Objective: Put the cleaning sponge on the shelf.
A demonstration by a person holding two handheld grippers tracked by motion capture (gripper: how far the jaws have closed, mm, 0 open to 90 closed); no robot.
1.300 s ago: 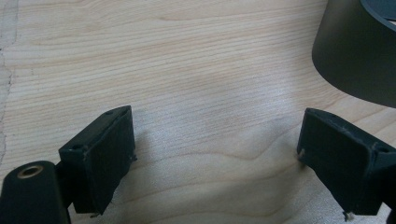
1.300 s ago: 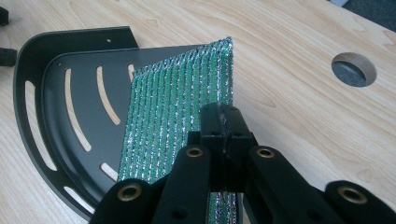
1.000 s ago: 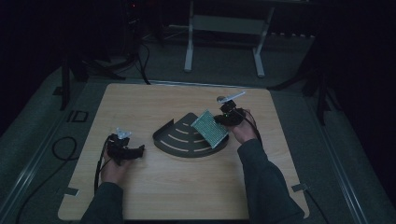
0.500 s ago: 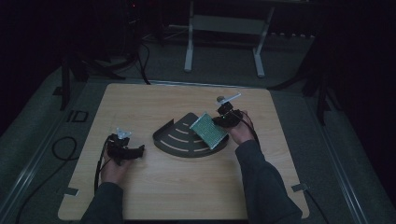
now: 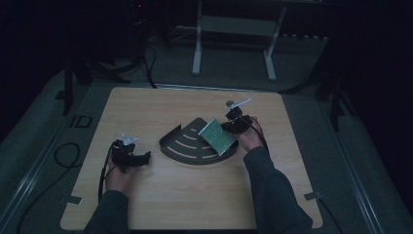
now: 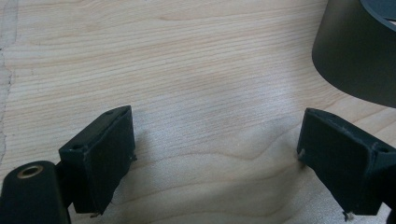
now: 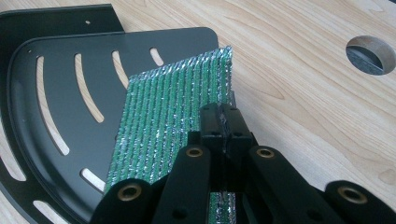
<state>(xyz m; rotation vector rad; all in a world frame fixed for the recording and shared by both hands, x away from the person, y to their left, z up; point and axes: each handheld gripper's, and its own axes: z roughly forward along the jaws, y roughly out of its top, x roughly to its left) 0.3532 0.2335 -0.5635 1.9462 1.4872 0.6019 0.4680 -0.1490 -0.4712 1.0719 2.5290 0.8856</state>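
One wooden counter (image 5: 195, 195) carries everything in play, and on it sits a black quarter-round tray (image 5: 192, 146) with curved slots and a raised rim. Over its right part hangs a green, silver-threaded mesh pad (image 5: 217, 135), tilted, with the right gripper (image 7: 223, 128) pinching one edge between jaws pressed tight on it. I judge the work about half done — the pad is lifted and brought over the tray, but not yet laid flat and released. The left gripper (image 5: 130, 157) rests on the counter left of the tray, jaws spread wide on nothing. Little blocks the way — only the tray's rim; a round hole (image 7: 370, 54) in the counter lies well aside.
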